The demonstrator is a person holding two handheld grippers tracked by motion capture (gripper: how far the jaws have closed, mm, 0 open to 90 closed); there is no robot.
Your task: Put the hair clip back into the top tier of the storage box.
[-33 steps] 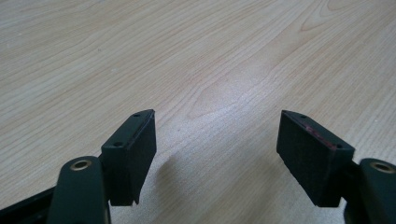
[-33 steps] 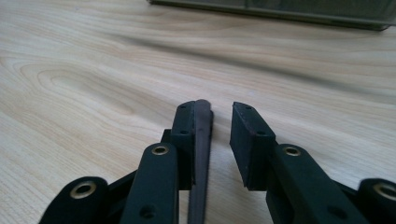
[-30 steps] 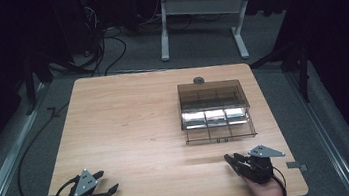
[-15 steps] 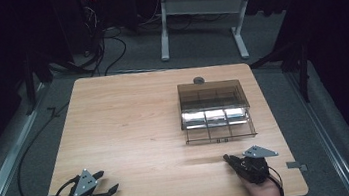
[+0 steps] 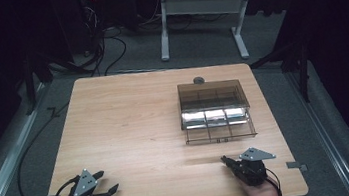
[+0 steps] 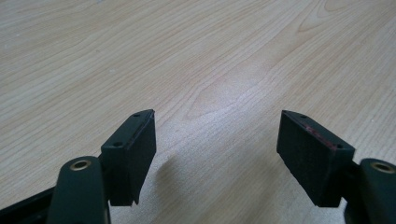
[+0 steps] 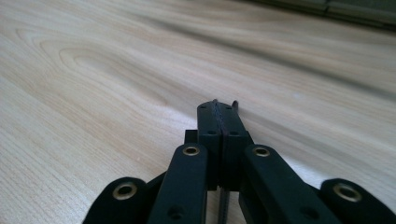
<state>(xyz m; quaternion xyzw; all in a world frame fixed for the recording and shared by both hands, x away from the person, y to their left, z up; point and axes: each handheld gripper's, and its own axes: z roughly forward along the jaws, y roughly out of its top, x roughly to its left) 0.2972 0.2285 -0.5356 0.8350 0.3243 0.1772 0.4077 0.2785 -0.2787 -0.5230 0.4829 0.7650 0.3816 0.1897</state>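
At the near edge of the desk (image 5: 129, 118) both tools rest low on bare, pale wood-grain laminate: left gripper (image 5: 106, 183) with its flat black rubbery jaws spread wide and holding nothing, right gripper (image 5: 224, 160) with jaws pressed together on nothing, pointing toward the box. Smoky translucent plastic box (image 5: 214, 107), rectangular and divided into small compartments, sits right of centre, well apart from both tools; a small dark round knob (image 5: 198, 80) lies just behind it. Judged as the start, no contact yet; next move likely calls for the right jaws to part and reach forward to the box's thin front rim.
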